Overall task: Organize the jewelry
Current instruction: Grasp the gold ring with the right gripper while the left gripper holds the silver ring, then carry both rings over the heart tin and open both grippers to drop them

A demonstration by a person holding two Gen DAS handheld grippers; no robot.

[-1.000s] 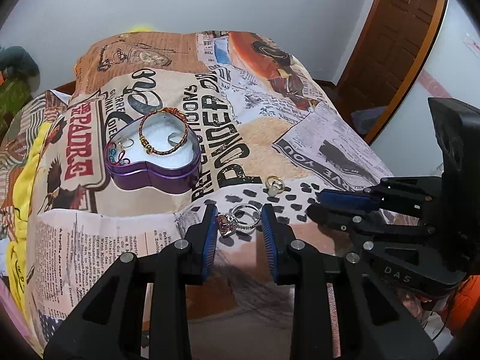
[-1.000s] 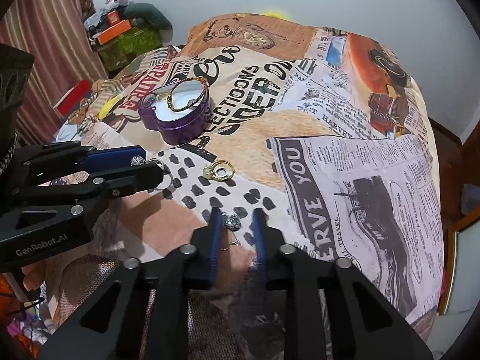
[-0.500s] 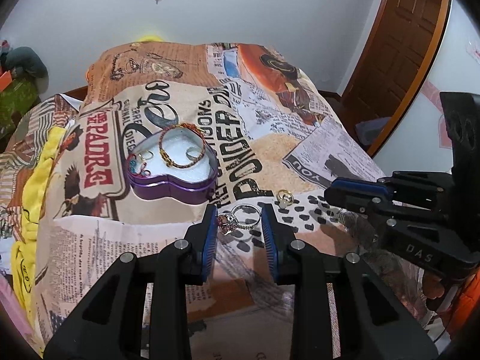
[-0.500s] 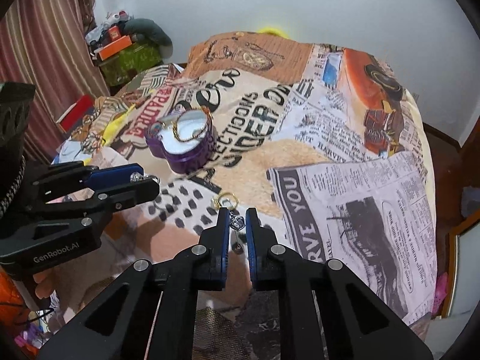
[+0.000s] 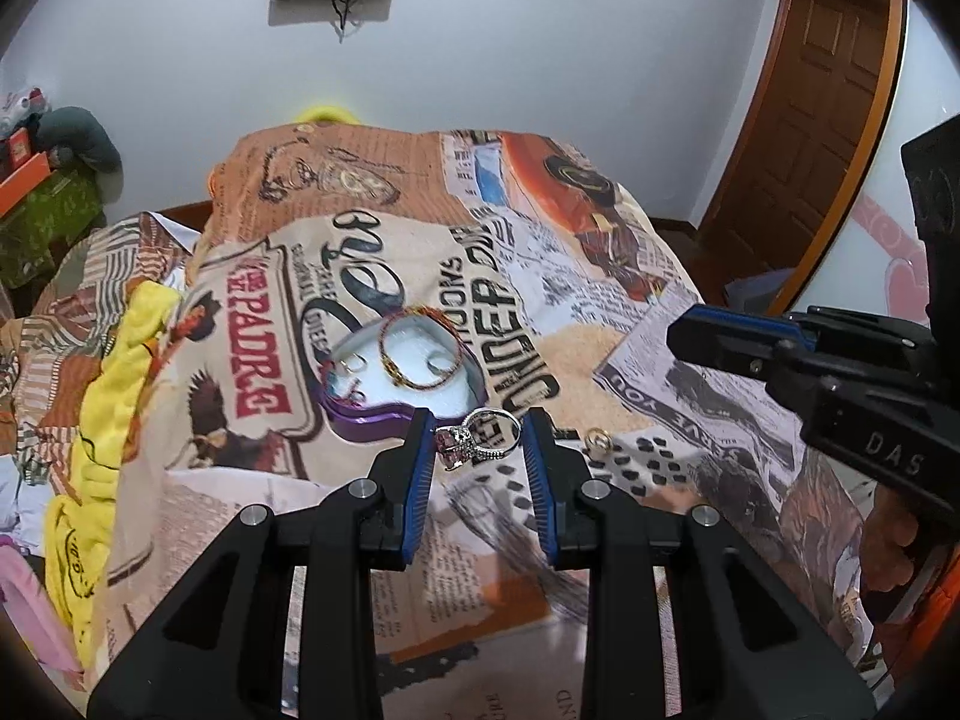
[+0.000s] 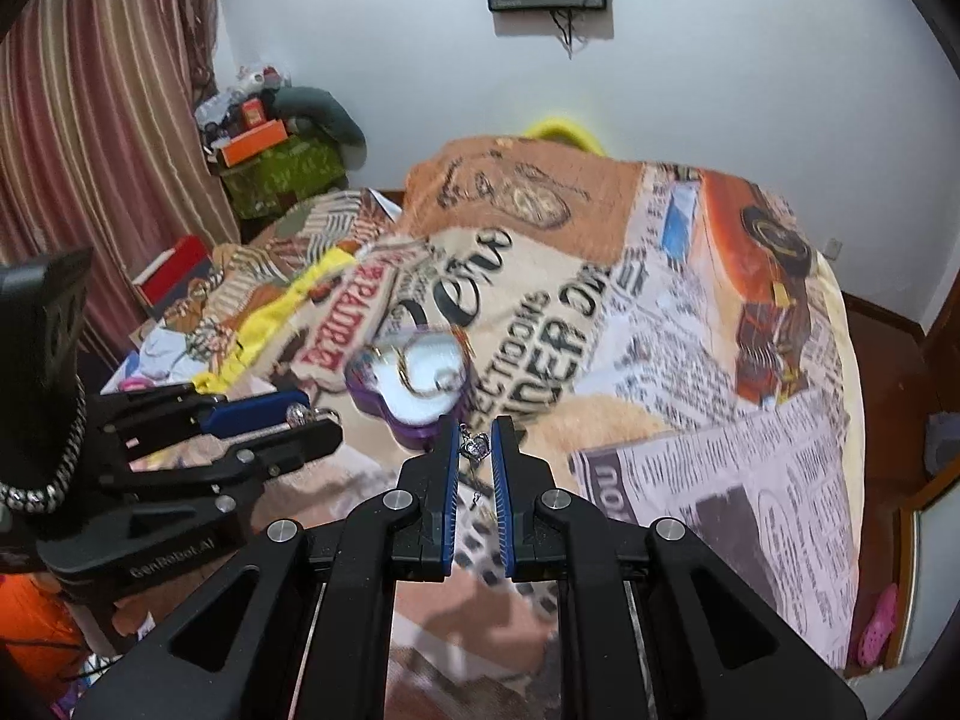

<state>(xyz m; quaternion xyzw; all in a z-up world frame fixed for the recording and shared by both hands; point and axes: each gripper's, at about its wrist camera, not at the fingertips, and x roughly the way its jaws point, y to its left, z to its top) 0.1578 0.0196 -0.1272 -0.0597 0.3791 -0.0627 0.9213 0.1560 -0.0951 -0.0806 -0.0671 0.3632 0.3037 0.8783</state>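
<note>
left gripper (image 5: 477,450): lower centre of the left wrist view, jaws narrow and clamped on a silver ring with pink stone (image 5: 474,439), pads pressing the band on 2 sides.
right gripper (image 6: 476,450): lower centre of the right wrist view, jaws nearly together, pinching a small silver pendant earring (image 6: 474,447); a thin hook hangs below it between the pads.
tin: purple heart-shaped tin (image 5: 366,417), centre frame, just beyond the left gripper's tips, open, white lining; already holds a gold-red bangle (image 5: 420,354) and small hoops (image 5: 354,365).
loose item: 1 gold ring (image 5: 597,438) on the bedspread (image 5: 660,276), right of the left gripper, near the tin.
handling, ring: light, rigid, smooth metal, likely slippery; grip across the band, not on the stone setting, which looks delicate.
handling, earring: tiny, very light, thin wire probably bends; hold at the stone body, gentle squeeze.
surface: soft printed fabric, small pieces could sink into folds.
stage: judged as both pieces lifted, carry to the tin not yet finished.
next: release low over the lining so nothing bounces out.
</note>
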